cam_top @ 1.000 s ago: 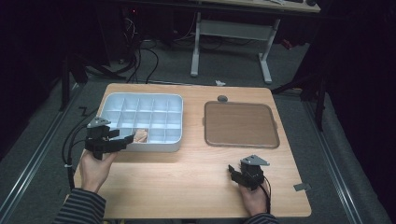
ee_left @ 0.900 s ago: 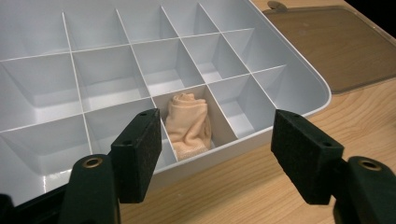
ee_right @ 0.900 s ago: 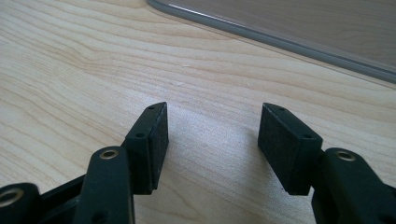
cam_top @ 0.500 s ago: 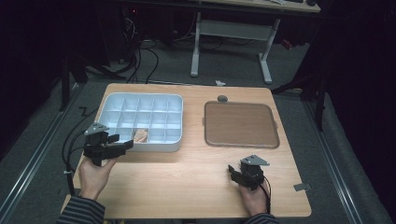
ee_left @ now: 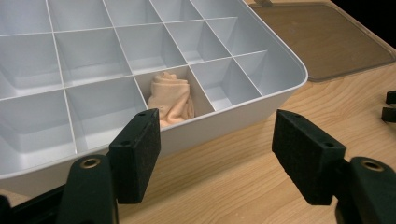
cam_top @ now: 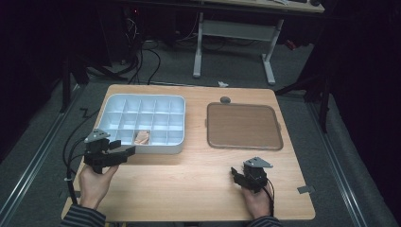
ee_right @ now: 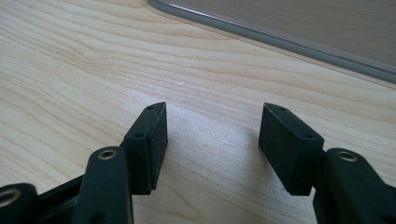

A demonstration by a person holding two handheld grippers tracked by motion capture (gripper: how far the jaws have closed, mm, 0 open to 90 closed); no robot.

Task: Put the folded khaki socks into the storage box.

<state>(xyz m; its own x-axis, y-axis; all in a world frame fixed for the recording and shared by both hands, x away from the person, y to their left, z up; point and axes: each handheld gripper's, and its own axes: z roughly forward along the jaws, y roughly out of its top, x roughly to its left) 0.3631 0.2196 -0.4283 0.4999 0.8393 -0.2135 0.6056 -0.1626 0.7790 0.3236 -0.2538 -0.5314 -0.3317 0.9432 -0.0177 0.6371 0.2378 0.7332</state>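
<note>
A white tray (cam_top: 111,106) with several compartments stands at the table's left; in the left gripper view its front wall (ee_left: 243,114) is just ahead. A crumpled peach cloth (cam_top: 141,137) (ee_left: 172,99) lies in a front-row compartment. My left gripper (cam_top: 126,152) (ee_left: 217,135) hovers just outside the tray's front wall, open with nothing between its pads, pointing toward the cloth. My right gripper (cam_top: 236,173) (ee_right: 212,126) rests low over bare wood at the front right, open and empty. A flat brown lid (cam_top: 243,126) (ee_left: 322,37) (ee_right: 299,23) lies at the right, beyond the right gripper.
A small dark round object (cam_top: 225,99) sits behind the brown lid, and a white scrap (cam_top: 222,84) lies at the table's far edge. A grey tab (cam_top: 305,189) is near the front right corner. The right gripper's jaw tips (ee_left: 390,105) show at the left gripper view's edge.
My left gripper has drawn back a little from the tray toward the person, leaving the cloth in its compartment. The right gripper has stayed still.
</note>
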